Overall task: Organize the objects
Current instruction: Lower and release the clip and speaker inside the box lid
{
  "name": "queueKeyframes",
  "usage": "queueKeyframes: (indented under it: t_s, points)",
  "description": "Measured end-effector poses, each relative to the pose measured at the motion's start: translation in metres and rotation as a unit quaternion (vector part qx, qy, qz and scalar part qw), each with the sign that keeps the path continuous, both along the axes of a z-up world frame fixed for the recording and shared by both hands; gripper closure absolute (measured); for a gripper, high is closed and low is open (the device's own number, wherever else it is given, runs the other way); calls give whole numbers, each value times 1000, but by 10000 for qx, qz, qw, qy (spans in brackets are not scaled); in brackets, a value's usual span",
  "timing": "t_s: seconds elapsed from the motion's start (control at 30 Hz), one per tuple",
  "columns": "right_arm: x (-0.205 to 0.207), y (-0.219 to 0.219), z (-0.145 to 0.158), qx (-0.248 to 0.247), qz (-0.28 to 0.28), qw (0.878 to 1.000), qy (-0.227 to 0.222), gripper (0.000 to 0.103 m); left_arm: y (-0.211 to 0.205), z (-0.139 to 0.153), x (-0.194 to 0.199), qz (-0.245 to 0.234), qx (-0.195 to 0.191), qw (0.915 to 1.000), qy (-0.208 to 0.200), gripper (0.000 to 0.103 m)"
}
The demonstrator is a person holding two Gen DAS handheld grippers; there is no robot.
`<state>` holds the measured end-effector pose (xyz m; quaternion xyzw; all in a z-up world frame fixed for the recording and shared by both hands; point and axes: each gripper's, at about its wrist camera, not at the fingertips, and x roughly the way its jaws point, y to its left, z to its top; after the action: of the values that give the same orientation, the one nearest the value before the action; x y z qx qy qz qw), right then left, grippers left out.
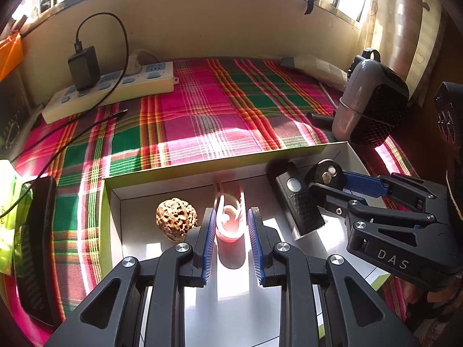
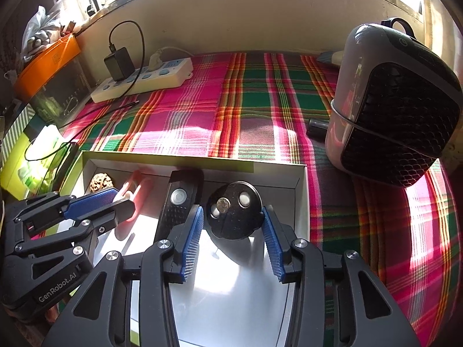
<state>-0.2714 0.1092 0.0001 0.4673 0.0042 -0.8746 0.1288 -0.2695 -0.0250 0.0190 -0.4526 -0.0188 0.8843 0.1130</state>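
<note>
A shallow white box (image 1: 162, 170) lies on the plaid-covered table (image 1: 202, 110), its open side up. It holds four items in a row from left to right: a walnut (image 1: 176, 219), a pink clip (image 1: 230, 217), a black rectangular device (image 1: 298, 202) with a round button, and a black disc (image 2: 234, 214) with a coin-like insert.

The left hand-held gripper (image 1: 230, 231) reaches into the box from the near side. Its blue pads (image 1: 209, 243) stand apart on either side of the pink clip, close to it; contact cannot be confirmed. This spacing suits either a release or the start of a pinch.

The right hand-held gripper (image 2: 233, 231) straddles the black disc. Its blue pads (image 2: 192, 237) sit at the disc's left and right edges; the right one appears to touch the rim, but a firm clamp cannot be told.

Judgement: the row layout keeps each item separate and reachable from the near side, so both tools can work without crossing.

Outside the box stand a grey heater (image 2: 390, 101) at the far right and a power strip (image 1: 110, 89) with a black charger (image 1: 84, 66) at the far left. Both are well apart from the box.
</note>
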Motion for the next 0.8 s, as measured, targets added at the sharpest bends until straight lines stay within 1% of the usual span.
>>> queueKeyframes:
  t_s: [0.13, 0.37, 0.5, 0.8]
  points:
    - [2, 0, 1, 34, -6, 10000, 43, 55, 0, 4, 4, 0, 9, 10000, 50, 79]
    - [6, 0, 3, -16, -39, 10000, 63, 48, -5, 7, 11, 58, 37, 9999, 87, 78]
    - [10, -1, 5, 59, -41, 9999, 129, 47, -7, 9, 17, 67, 27, 9999, 102, 78]
    - [20, 0, 10, 62, -77, 9997, 226, 46, -10, 15, 29, 95, 35, 9998, 185, 77]
